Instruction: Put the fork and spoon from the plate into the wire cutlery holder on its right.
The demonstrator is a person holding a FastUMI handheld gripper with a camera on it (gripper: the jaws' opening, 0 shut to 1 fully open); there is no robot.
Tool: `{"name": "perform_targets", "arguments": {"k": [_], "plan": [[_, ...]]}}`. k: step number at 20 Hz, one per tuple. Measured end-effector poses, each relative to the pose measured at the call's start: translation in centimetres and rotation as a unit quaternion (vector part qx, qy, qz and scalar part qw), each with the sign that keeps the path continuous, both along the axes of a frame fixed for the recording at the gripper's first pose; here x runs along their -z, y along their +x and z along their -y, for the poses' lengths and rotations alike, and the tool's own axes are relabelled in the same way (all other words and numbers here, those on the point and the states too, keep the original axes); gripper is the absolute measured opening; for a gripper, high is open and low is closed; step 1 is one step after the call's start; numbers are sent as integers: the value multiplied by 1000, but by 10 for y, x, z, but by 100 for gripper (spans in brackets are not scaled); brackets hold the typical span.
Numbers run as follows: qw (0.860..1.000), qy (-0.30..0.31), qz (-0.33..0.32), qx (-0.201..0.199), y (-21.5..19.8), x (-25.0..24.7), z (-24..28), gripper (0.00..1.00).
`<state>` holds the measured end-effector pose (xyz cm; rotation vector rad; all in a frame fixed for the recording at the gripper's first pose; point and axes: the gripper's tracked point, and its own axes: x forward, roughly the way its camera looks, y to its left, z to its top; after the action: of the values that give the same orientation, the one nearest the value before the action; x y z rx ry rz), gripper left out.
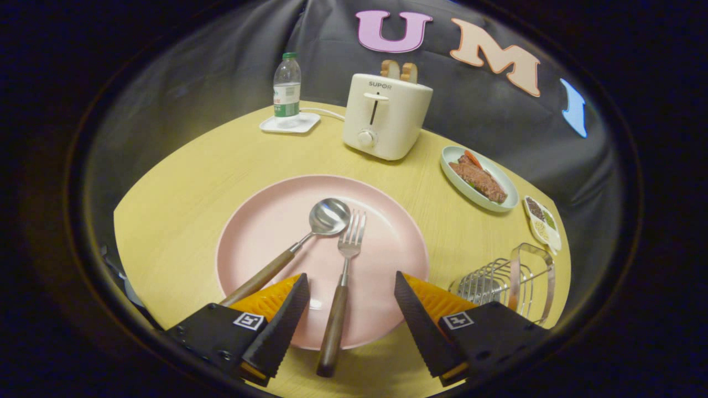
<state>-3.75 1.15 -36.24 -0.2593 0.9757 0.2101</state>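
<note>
A pink plate (276,226) lies on the yellow table just ahead of my fingers. On it rest a fork (338,301) and a spoon (310,235), both with wooden handles. The fork's handle runs back between my two fingers and sticks out over the plate's near rim. The spoon lies to the fork's left, its handle angled toward my left finger. My gripper (352,283) is open, wide of the fork handle on both sides, touching nothing. The wire cutlery holder (506,282) stands right of the plate, beside my right finger.
Beyond the plate stands a white toaster (384,117) with bread in its slots. A water bottle (287,88) sits on a white coaster at the back left. A dish of meat (478,178) and a small divided dish (543,222) lie at the right.
</note>
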Motion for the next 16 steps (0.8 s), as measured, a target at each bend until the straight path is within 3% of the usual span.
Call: {"name": "perform_targets", "arguments": {"k": [11, 16], "plan": [[1000, 8, -27, 2, -6, 6, -9, 36], [999, 12, -46, 6, -8, 6, -10, 36]]}}
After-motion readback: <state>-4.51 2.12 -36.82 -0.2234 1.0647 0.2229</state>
